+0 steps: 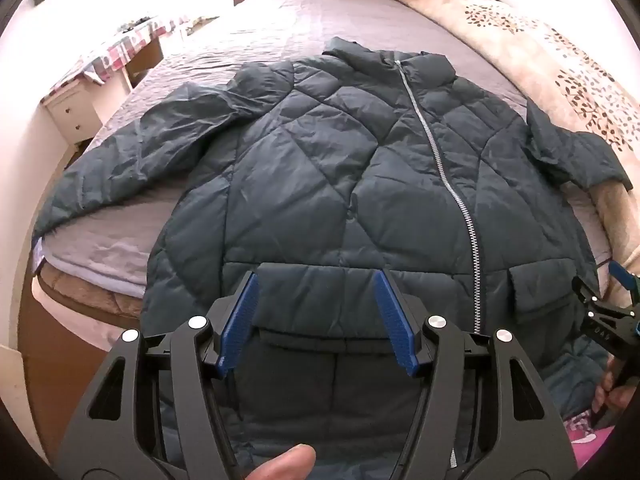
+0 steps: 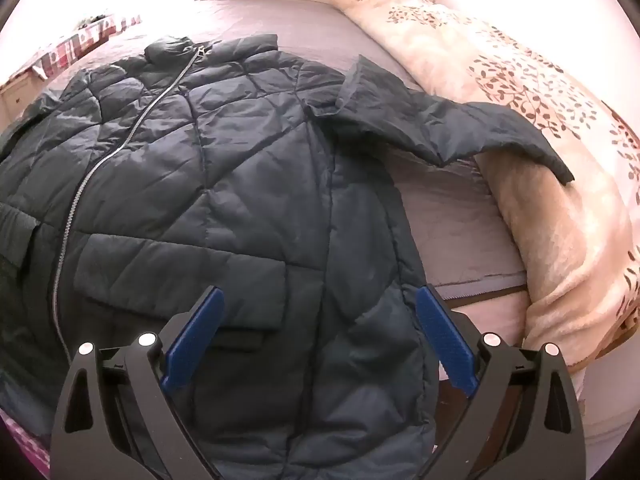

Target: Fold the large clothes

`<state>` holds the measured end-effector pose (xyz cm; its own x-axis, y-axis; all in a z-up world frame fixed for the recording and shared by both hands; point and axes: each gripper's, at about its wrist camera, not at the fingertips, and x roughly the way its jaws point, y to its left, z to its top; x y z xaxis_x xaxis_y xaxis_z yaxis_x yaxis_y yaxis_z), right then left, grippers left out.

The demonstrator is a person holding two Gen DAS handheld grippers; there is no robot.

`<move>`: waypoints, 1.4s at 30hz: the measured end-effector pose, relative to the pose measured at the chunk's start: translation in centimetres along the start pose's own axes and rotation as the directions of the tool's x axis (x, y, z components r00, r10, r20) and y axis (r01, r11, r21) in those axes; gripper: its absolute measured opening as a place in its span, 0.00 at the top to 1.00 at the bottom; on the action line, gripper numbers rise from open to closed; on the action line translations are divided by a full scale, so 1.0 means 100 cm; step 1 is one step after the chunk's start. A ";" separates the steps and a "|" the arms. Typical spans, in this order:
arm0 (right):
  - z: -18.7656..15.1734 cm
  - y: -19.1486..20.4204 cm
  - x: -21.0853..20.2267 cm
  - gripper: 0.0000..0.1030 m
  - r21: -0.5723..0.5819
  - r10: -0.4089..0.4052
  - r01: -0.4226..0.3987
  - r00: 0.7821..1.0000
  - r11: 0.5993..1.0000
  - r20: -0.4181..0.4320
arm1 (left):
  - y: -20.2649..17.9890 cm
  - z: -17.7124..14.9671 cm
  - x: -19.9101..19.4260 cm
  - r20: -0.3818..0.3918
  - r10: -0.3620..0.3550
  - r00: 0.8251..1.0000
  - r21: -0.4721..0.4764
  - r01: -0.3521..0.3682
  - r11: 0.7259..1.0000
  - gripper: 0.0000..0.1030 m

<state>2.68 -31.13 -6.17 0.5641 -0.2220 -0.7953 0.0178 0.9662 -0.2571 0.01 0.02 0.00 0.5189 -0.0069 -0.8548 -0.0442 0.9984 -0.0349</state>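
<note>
A dark teal quilted puffer jacket (image 1: pixel 320 168) lies front up on the bed, zipped, collar at the far end, both sleeves spread out. It also shows in the right wrist view (image 2: pixel 224 168). Its lower hem hangs over the near bed edge. My left gripper (image 1: pixel 316 280) is open and empty, hovering above the left pocket flap (image 1: pixel 320 280). My right gripper (image 2: pixel 320 300) is open and empty above the jacket's right side near the other pocket flap (image 2: pixel 180 268). The right gripper also shows at the right edge of the left wrist view (image 1: pixel 612 300).
The bed has a lilac sheet (image 1: pixel 280 12). A cream blanket with a leaf print (image 2: pixel 540 120) lies bunched along the right side, under the right sleeve (image 2: pixel 460 128). A white nightstand (image 1: pixel 76 108) and a checked cloth (image 1: pixel 120 48) stand to the far left.
</note>
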 end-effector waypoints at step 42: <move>-0.006 0.000 0.007 0.10 0.004 -0.001 0.001 1.000 1.000 -0.024 | -0.002 -0.006 0.008 -0.032 -0.031 0.999 -0.024 0.030 0.999 0.41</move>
<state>2.61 -31.36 -7.03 0.5443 -0.2258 -0.8079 0.0218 0.9666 -0.2554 -0.06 -0.24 -0.99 0.4929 -0.0393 -0.8692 -0.0492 0.9961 -0.0729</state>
